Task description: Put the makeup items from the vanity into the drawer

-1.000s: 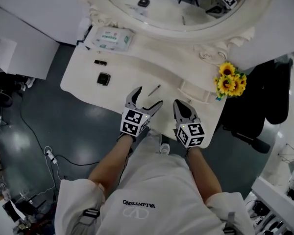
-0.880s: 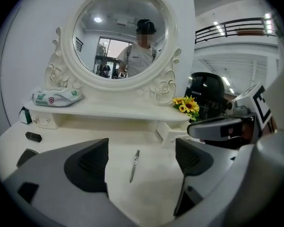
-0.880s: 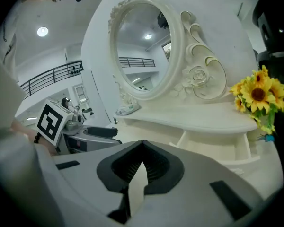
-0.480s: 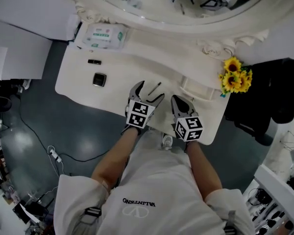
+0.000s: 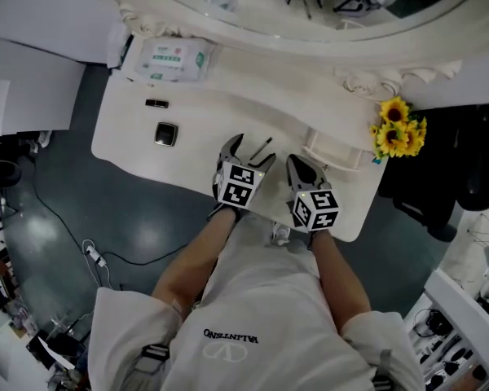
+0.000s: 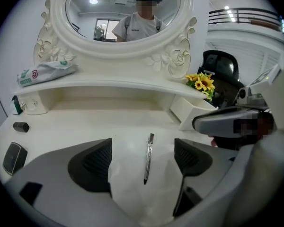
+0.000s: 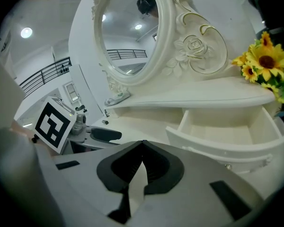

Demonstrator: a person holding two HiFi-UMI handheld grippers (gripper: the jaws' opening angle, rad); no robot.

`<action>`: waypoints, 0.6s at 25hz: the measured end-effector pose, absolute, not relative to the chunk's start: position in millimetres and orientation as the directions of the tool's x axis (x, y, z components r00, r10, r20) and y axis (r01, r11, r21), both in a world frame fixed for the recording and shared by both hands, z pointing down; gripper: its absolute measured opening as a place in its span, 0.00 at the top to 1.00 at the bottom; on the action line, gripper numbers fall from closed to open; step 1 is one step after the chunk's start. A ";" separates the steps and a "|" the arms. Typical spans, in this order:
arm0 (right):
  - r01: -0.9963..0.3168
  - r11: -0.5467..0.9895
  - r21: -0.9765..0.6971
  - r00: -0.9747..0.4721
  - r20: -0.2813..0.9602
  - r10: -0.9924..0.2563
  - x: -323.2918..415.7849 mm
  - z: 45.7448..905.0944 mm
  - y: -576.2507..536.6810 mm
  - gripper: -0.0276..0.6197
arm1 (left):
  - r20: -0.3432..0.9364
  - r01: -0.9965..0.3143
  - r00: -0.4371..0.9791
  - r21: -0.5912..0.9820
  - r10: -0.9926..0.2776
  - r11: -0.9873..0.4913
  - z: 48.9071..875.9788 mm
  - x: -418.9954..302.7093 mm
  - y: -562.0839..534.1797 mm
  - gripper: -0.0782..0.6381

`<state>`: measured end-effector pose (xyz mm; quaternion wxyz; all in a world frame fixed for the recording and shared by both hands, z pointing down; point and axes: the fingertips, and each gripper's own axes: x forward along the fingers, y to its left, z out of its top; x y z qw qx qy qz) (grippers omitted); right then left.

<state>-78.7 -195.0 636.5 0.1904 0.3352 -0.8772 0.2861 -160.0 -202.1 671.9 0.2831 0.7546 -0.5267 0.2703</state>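
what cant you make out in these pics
- Floor of the drawer near its front: right gripper view, hidden by the drawer's own front wall.
- Print on the wipes pack: head view, too small.
- The small dark item: head view, too small to identify.

Head view overhead, gripper views low over vanity (image 5: 204, 120), facing mirror (image 6: 85, 8), sharing drawer (image 7: 217, 143)

The white worktop (image 6: 85, 122) ahead of the left claw (image 6: 142, 157) is lit softly from above and rendered bright, nearly washed out. Ceiling lamps are caught as small glare spots in the mirror (image 6: 99, 13) beyond it. Both claw views are bent by a wide lens and darkened at the corners. The right claw (image 7: 142, 162) is seen out of focus.
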 end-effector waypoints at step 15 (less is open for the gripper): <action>-0.695 0.607 -0.385 -0.703 0.540 -0.463 -82.5 646.9 -198.0 0.94 | 0.753 -0.945 0.258 0.067 -0.606 -0.319 690.6 -145.5 -208.9 0.37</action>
